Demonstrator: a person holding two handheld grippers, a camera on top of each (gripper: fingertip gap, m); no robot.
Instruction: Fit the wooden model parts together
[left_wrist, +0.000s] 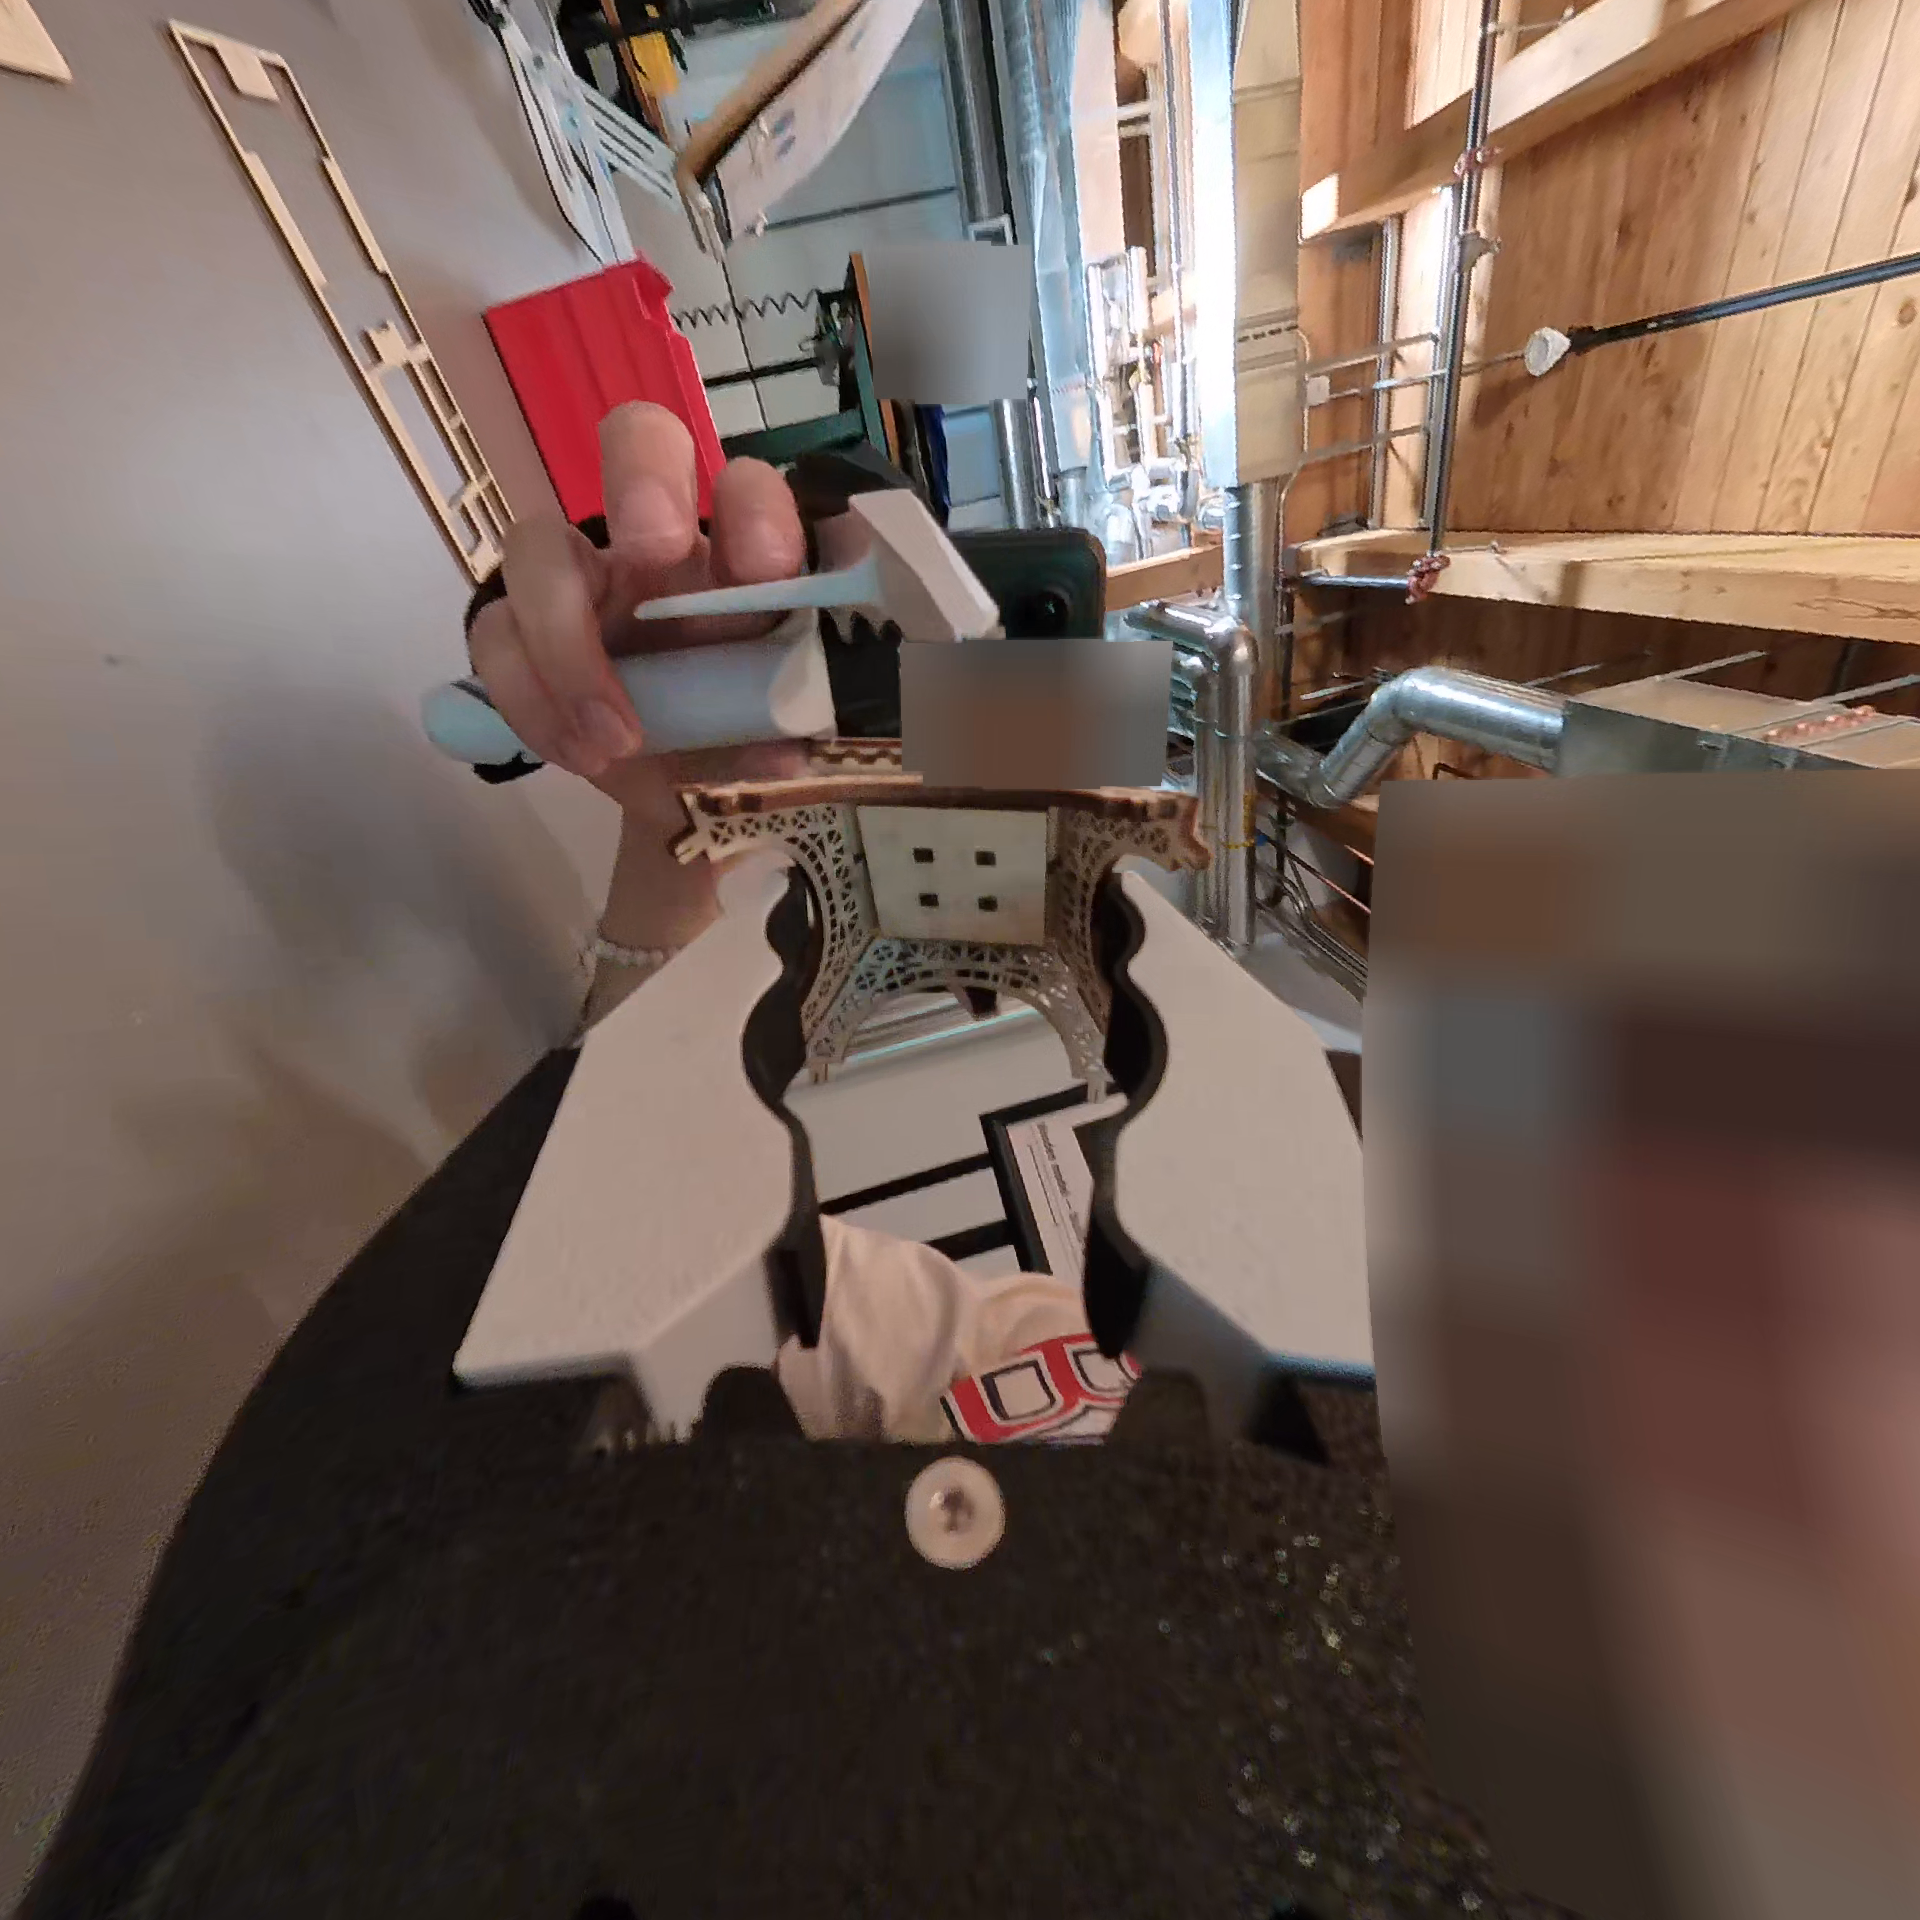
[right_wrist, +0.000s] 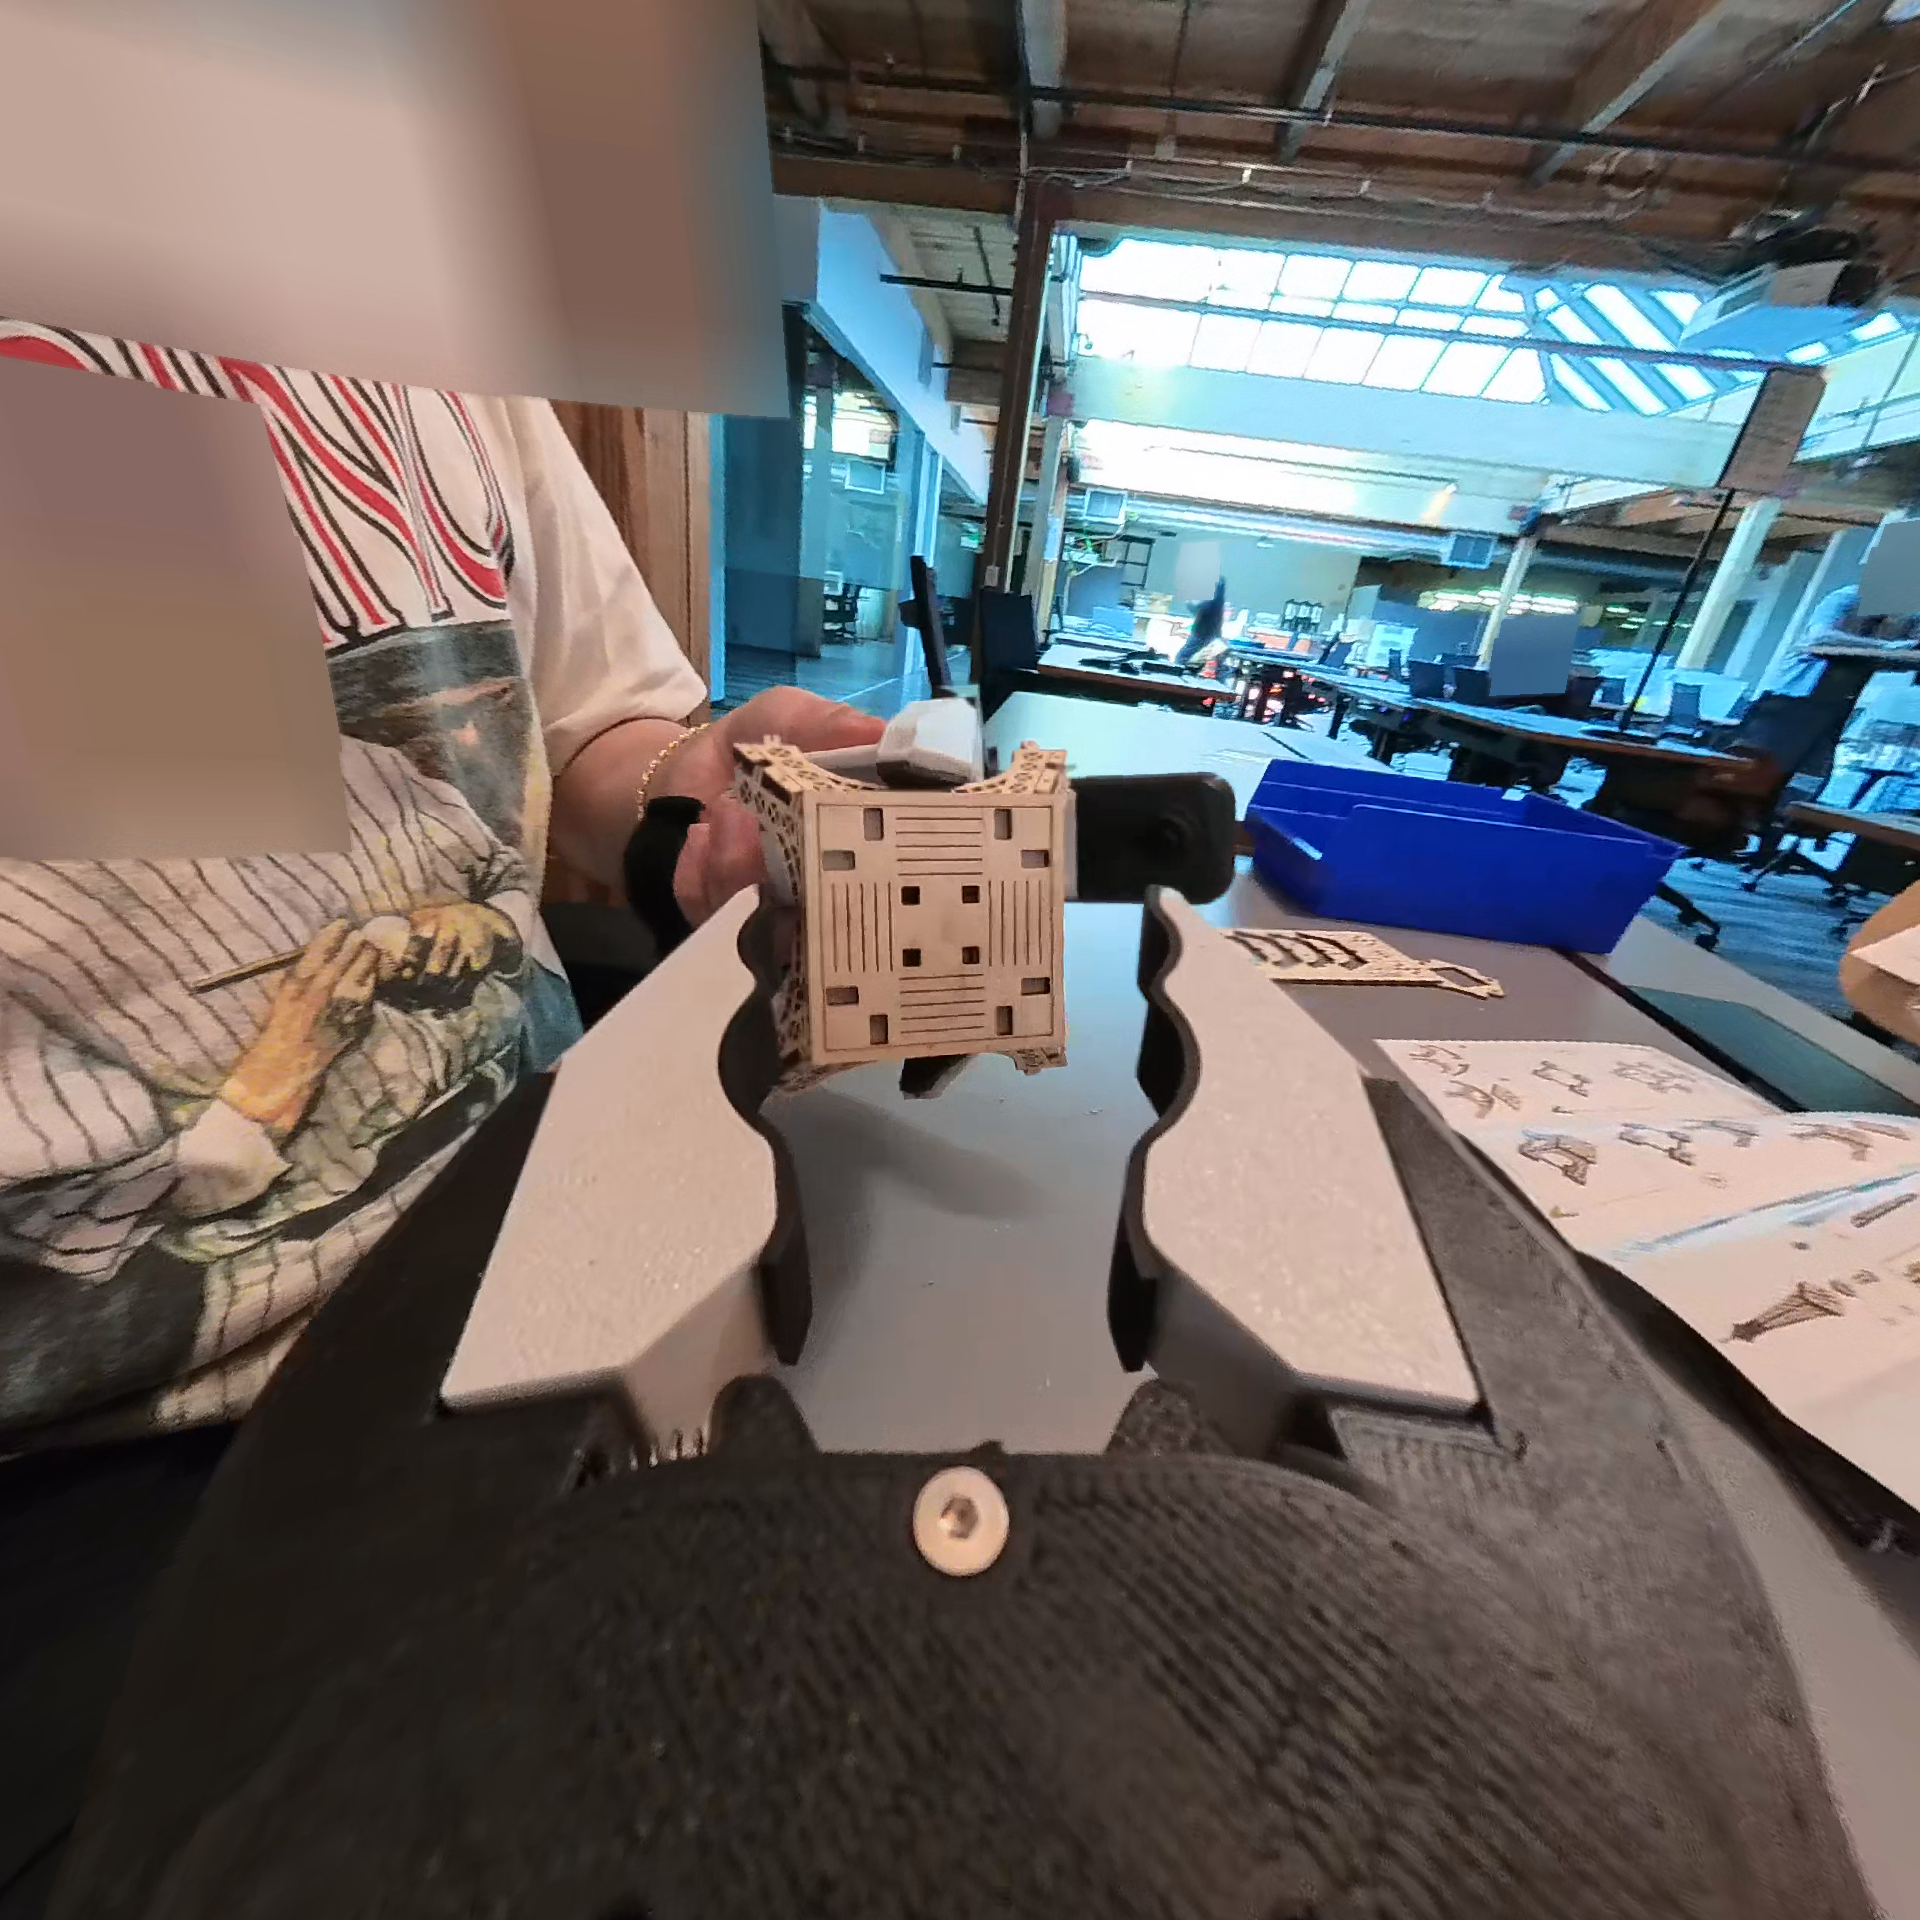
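Left gripper (left_wrist: 951, 997): white fingers with black wavy pads, seen from its own wrist camera; the jaws pinch the legs of the wooden tower base between their far tips.
Wooden tower base (left_wrist: 940, 914): a lattice-cut, four-legged assembly with a square platform; held in the air, clear of the table. In the left wrist view its underside and arched legs face the camera.
Platform face (right_wrist: 940, 940): in the right wrist view the flat slotted plate faces the camera, with four small square holes at its centre and further slots near the corners.
Right gripper (right_wrist: 961, 1039): jaws spread wide. The tower base sits at their far end, close against the left finger; whether it touches cannot be told. The right finger stands apart from it.
Right hand (left_wrist: 623, 613): wrapped around the right gripper's handle, at the far left of the left wrist view, just beyond the tower base.
Left hand (right_wrist: 753, 805): holds the left gripper's handle, behind the tower base in the right wrist view.
Loose wooden part (right_wrist: 1361, 961): a flat lattice piece, lying on the grey table (right_wrist: 1382, 1039) to the right, near the blue bin.
Blue bin (right_wrist: 1455, 868): on the table, far right.
Instruction sheet (right_wrist: 1662, 1174): printed paper, near right on the table.
Red bin (left_wrist: 603, 395): far left, behind the right hand.
Cut-out wooden sheet (left_wrist: 343, 301): lies on the table, far left.
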